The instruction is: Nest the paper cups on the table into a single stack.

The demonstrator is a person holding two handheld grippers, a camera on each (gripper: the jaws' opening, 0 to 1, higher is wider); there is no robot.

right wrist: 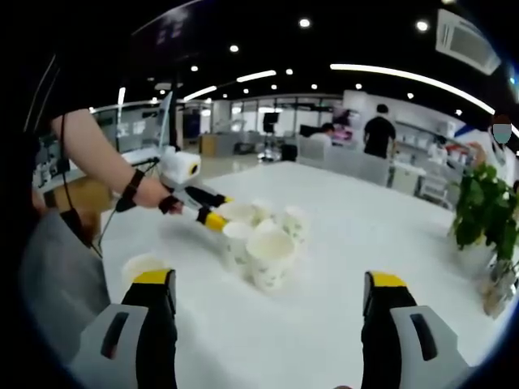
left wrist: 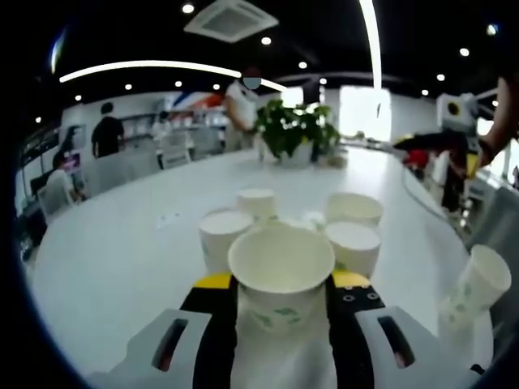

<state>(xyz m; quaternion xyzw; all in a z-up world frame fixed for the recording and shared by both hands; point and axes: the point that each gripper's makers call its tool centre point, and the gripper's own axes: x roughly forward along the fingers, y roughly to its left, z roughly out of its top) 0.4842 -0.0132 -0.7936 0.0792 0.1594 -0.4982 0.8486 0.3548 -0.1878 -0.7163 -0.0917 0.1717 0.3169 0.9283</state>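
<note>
**Left gripper clamps one paper cup beside the cluster**

In the left gripper view, the left gripper (left wrist: pixel 282 301) is closed on a held cup (left wrist: pixel 280 271), its yellow-tipped jaws pressing the cup's two sides. The cup stands upright with its mouth open to the camera, and nothing can be seen inside it. Just beyond it on the white bench (left wrist: pixel 122 259) stands a cluster of cups (left wrist: pixel 292 220): one to the left with its flat base up, one farther back also upside down, and two to the right, of which the far one shows an open mouth. They stand close together, some seemingly touching. A lone cup (left wrist: pixel 478 288) with a green print stands tilted at the right edge of that view, apart from the cluster. A potted plant (left wrist: pixel 292 130) sits farther back on the bench.

In the right gripper view, the right gripper (right wrist: pixel 272 304) is open, jaws spread wide with nothing between them, well short of the cups. A person's hand (right wrist: pixel 150 193) holds the left gripper at the cluster. A single cup (right wrist: pixel 142 266) rests just beside the right gripper's left jaw.
</note>
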